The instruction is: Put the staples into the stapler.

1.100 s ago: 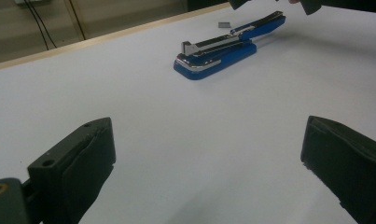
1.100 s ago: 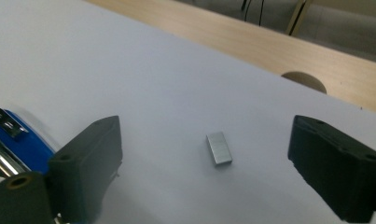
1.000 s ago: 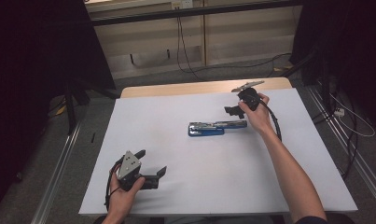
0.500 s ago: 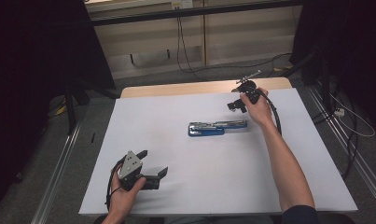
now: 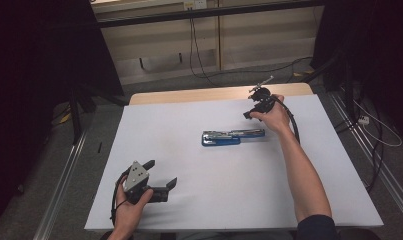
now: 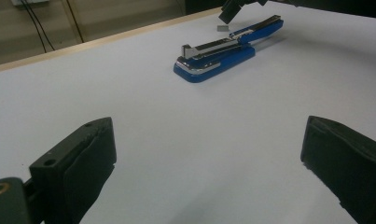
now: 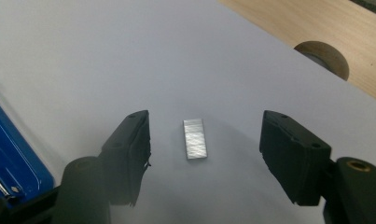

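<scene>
A blue stapler (image 5: 229, 136) lies swung open on the white table top (image 5: 214, 200); it also appears in the left gripper view (image 6: 223, 51), and its blue edge in the right gripper view (image 7: 8, 154). A small silver strip of staples (image 7: 195, 139) lies flat on the white surface just beyond the stapler (image 6: 222, 28). My right gripper (image 5: 249, 115) points down over the strip (image 7: 205, 119). Its jaws have just been closing and stand on either side of the strip without touching it. My left gripper (image 5: 161, 173) rests open near the front left (image 6: 208, 126), with nothing between its jaws.
A strip of bare wooden table (image 5: 214, 94) runs along the far edge, with a round cable hole (image 7: 323, 56) close to the right gripper. Cables lie on the floor (image 5: 204, 75) behind the table. Metal rails (image 5: 64, 190) flank both sides.
The right hand has shifted a little to the right and farther back, from beside the stapler's end. Its jaws have narrowed. The left hand and the stapler have stayed put.
</scene>
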A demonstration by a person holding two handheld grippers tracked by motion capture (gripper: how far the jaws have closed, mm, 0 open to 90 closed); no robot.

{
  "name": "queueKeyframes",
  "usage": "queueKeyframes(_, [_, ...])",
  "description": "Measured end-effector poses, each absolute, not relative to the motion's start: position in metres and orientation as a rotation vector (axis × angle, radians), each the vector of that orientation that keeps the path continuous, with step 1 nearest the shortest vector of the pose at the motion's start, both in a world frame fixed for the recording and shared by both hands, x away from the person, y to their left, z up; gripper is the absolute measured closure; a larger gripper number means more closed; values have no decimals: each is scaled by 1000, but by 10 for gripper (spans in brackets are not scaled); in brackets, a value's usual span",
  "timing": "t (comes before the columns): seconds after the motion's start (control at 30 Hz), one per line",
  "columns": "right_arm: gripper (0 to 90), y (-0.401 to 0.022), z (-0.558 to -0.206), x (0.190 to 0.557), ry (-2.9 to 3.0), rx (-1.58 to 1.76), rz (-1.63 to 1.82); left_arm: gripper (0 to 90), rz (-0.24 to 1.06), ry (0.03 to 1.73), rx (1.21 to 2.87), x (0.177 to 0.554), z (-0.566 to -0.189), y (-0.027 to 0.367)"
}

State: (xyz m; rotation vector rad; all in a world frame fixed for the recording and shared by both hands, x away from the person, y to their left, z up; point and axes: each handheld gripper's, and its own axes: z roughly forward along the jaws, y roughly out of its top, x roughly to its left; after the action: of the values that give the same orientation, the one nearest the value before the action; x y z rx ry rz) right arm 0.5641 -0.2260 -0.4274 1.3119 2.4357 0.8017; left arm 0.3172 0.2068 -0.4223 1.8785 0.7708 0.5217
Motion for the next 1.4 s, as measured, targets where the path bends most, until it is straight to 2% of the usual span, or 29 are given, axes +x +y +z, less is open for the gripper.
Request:
queueKeyframes(0.3, [576,-225,-432,569,2513,1289,768,35,521,771,1884,318,-423,206])
queueKeyframes(0.5, [679,-222,-432,573,2558,1264,738,34,514,769,1893,319,-424,206])
queueKeyframes(0.8, [777,-217,-437,574,2586,1238,707,35,503,756,1908,320,-426,203])
queueKeyframes(1.4, [793,-215,-434,573,2608,1264,672,35,479,748,1906,320,-427,201])
